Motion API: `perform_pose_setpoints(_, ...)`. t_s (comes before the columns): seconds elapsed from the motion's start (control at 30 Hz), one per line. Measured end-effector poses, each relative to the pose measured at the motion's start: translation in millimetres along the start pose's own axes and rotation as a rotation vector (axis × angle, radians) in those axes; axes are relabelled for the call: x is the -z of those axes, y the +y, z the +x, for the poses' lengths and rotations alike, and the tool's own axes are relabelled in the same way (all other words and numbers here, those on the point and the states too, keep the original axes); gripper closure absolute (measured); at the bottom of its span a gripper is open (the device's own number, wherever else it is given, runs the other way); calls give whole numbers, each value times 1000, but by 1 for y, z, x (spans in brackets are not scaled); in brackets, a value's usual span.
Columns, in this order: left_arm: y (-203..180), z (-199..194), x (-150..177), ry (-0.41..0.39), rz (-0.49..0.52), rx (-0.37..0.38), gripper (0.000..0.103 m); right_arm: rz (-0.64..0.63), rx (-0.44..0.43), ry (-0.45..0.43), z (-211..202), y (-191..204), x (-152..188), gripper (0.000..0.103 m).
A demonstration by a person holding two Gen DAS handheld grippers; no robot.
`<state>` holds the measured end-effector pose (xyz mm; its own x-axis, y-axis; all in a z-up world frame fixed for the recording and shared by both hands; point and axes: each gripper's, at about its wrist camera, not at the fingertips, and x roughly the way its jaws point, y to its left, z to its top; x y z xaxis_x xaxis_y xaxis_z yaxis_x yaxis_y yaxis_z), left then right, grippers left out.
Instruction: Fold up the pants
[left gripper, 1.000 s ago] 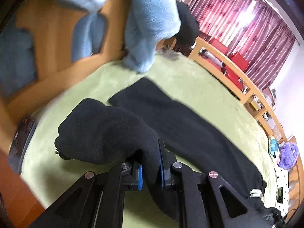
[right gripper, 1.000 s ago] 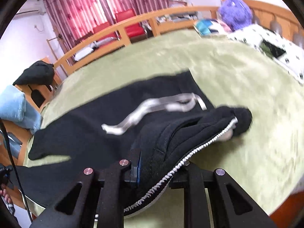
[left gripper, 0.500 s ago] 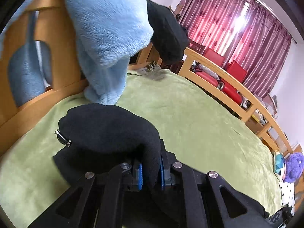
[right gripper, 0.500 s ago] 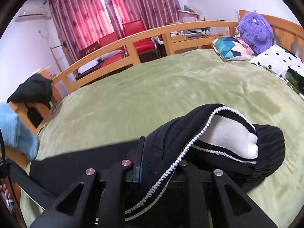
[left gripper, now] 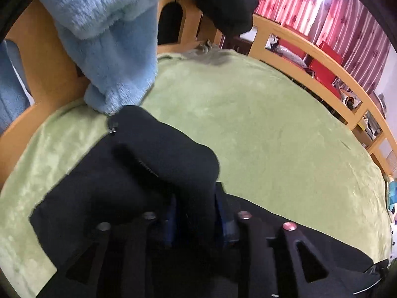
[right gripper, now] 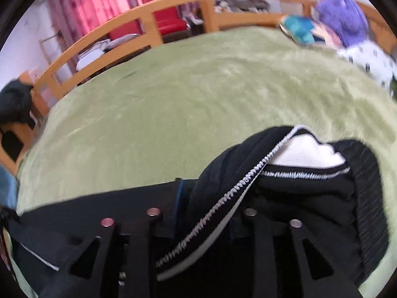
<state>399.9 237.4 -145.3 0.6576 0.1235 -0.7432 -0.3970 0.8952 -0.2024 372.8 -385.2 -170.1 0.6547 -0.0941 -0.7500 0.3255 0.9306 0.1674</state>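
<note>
A wooden-railed bed (left gripper: 295, 49) covered with a plush green blanket (right gripper: 198, 94) carries the black fabric pants (left gripper: 104, 188), a teal patterned pillow (right gripper: 301, 31) and a purple plush toy (right gripper: 342, 17).

The black pants (left gripper: 139, 173) lie on green bedding, one bunched end pinched in the left gripper (left gripper: 196, 218), white-stitched waistband (right gripper: 285, 171) in the right gripper (right gripper: 208, 213).

Pants (left gripper: 163, 159): matt black knitted cloth, ribbed at the waistband (right gripper: 369, 198), white stitching. Bed cover (left gripper: 260, 129): plush green fabric, soft nap. Bed rail (right gripper: 148, 22): smooth varnished wood; blanket (left gripper: 111, 37): fluffy blue fleece.
</note>
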Motion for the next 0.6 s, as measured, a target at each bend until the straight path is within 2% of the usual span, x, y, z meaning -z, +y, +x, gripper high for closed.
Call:
perform_pose_setpoints(0.03,2,-9,-1,-22,4,-3,43,-43,18,-13,-11,4,0,51)
perform_pose_setpoints(0.07,6,-21,-1,-55,7,-6,27,-70,33,-27,-20,7,0,43)
perform_pose_setpoints(0.17,17,-60,-3,-164,41,-42,26,-131,43,-98,-59,18,1,41)
perform_pose_setpoints(0.23,25,-76,-1,-176,62,-74,26,-172,21,-108,-77,29,3,41)
perform_pose_setpoints(0.37,59,-90,12,-123,67,-84,26,-283,-35,-117,-103,76,20,41)
perform_pose_setpoints(0.47,88,-88,28,-81,46,-116,26,-348,-84,-85,-105,111,43,41)
perform_pose_setpoints(0.53,112,-82,40,-49,5,-90,27,-376,-105,-63,-103,129,63,41)
perform_pose_setpoints(0.6,128,-72,51,-15,-25,-17,27,-402,-122,-39,-101,147,87,41)
